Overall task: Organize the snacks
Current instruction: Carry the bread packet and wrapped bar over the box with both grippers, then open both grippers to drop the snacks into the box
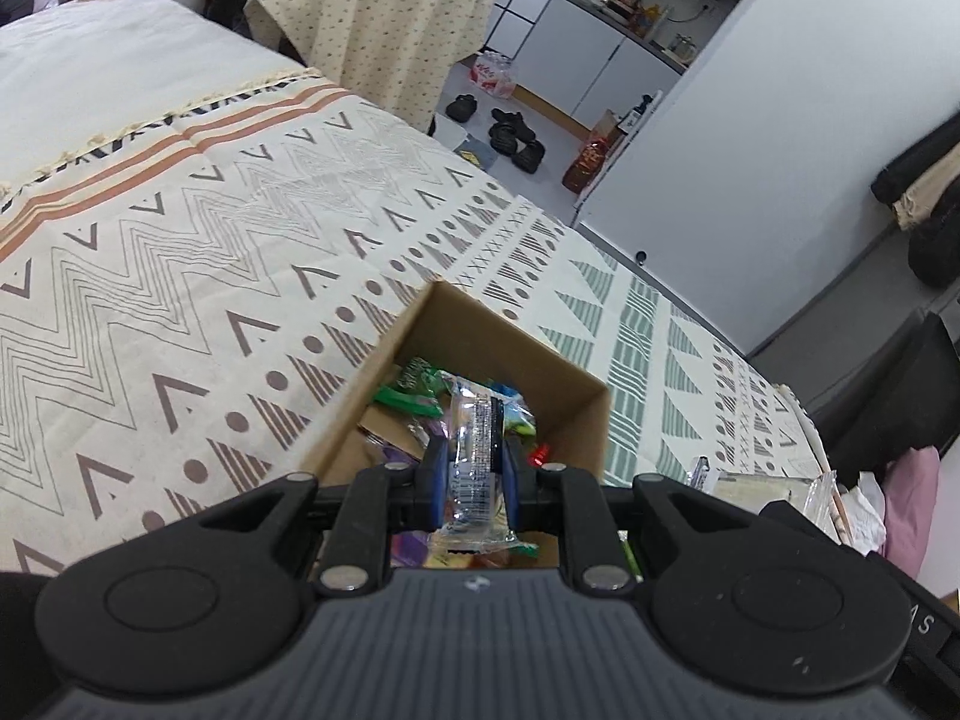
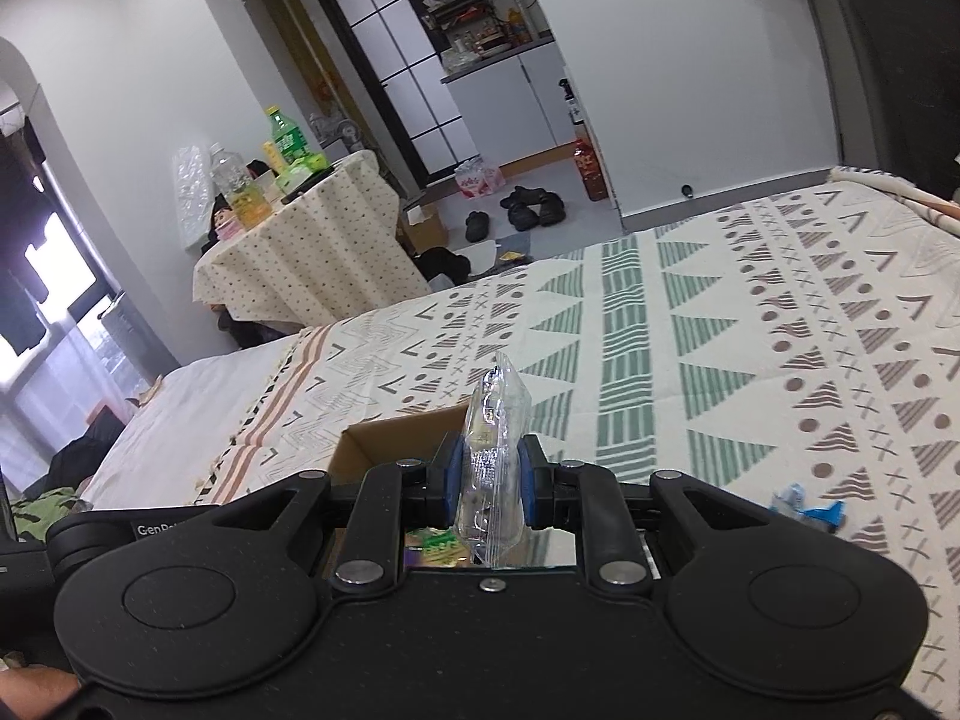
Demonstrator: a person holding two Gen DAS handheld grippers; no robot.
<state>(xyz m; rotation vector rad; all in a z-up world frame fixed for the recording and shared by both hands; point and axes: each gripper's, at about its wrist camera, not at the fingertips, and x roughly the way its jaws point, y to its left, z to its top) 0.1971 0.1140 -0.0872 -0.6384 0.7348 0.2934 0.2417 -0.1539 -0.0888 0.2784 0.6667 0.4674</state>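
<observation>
An open cardboard box (image 1: 570,408) stands on the patterned bedspread and holds several colourful snack packets (image 1: 414,390). My left gripper (image 1: 471,468) hangs just over the box's opening, shut on a clear snack packet (image 1: 474,450) with a printed strip. In the right wrist view my right gripper (image 2: 489,474) is shut on another clear snack packet (image 2: 495,420) that stands upright between the blue pads. It hovers over the near side of the same box (image 2: 390,438), whose far corner shows just beyond the fingers.
The patterned bedspread (image 1: 210,228) spreads wide around the box. A blue snack wrapper (image 2: 807,507) lies on the bedspread to the right. More packets (image 1: 756,486) lie near the bed's edge. A cloth-covered table (image 2: 300,258) with bottles stands beyond the bed; shoes (image 2: 528,204) lie on the floor.
</observation>
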